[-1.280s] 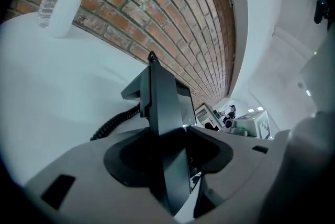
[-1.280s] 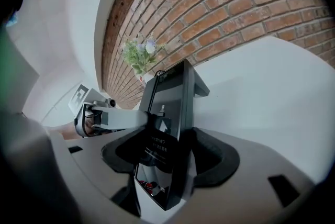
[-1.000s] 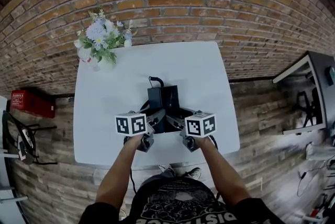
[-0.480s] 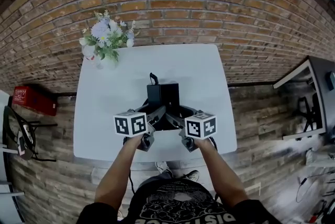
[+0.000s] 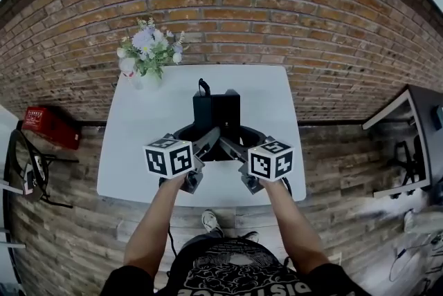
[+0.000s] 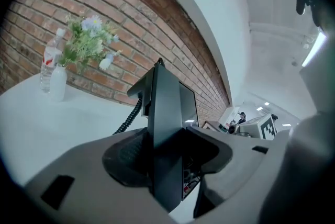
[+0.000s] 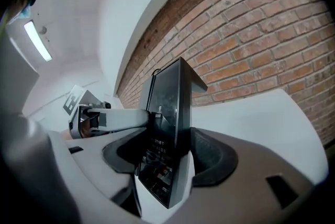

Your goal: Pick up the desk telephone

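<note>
The black desk telephone (image 5: 216, 115) hangs above the white table (image 5: 138, 149), clamped from both sides. My left gripper (image 5: 206, 143) is shut on its left edge and my right gripper (image 5: 230, 144) is shut on its right edge. In the left gripper view the phone (image 6: 167, 129) stands on edge between the jaws of the left gripper (image 6: 167, 170), and its coiled cord (image 6: 131, 118) trails down to the tabletop. In the right gripper view the phone's screen and keypad face (image 7: 167, 108) sits in the right gripper (image 7: 167, 163), with the left gripper (image 7: 104, 118) beyond it.
A vase of flowers (image 5: 149, 52) stands at the table's far left corner by the brick wall, with a water bottle (image 6: 49, 60) beside it. On the floor are a red box (image 5: 45, 127) at left and a shelf unit (image 5: 415, 128) at right.
Both grippers have risen with the telephone held between them. It now looks larger and sits farther from the table's near edge.
</note>
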### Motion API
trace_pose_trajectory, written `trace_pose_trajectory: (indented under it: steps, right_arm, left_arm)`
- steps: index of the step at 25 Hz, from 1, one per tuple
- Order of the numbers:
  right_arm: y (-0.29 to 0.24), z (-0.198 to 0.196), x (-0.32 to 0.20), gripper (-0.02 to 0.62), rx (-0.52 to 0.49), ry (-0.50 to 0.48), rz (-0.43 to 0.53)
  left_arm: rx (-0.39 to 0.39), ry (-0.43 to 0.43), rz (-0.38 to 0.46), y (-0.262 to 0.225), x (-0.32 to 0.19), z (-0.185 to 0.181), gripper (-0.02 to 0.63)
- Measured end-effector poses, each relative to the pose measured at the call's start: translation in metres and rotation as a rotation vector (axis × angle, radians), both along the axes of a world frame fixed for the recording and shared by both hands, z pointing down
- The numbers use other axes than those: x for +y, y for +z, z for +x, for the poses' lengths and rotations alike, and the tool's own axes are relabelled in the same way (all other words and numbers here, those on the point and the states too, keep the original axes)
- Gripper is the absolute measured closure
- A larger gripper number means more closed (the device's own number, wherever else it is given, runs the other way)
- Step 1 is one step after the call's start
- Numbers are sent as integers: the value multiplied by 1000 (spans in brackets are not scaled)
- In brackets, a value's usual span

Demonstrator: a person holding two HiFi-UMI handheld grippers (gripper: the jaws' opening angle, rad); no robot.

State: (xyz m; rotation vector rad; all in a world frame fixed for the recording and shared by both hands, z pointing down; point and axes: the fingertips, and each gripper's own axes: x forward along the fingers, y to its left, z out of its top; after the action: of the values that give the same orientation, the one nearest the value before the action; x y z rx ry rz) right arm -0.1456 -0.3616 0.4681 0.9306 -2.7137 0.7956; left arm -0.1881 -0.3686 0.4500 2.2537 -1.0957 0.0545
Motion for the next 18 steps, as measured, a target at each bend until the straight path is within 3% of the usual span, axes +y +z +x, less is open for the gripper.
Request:
trace_pose_trajectory:
  steps: [18]
  right_arm:
    - [-128, 29, 43, 336, -41, -78, 273]
  left_arm:
    - [-41, -89, 267, -131, 52, 30, 400]
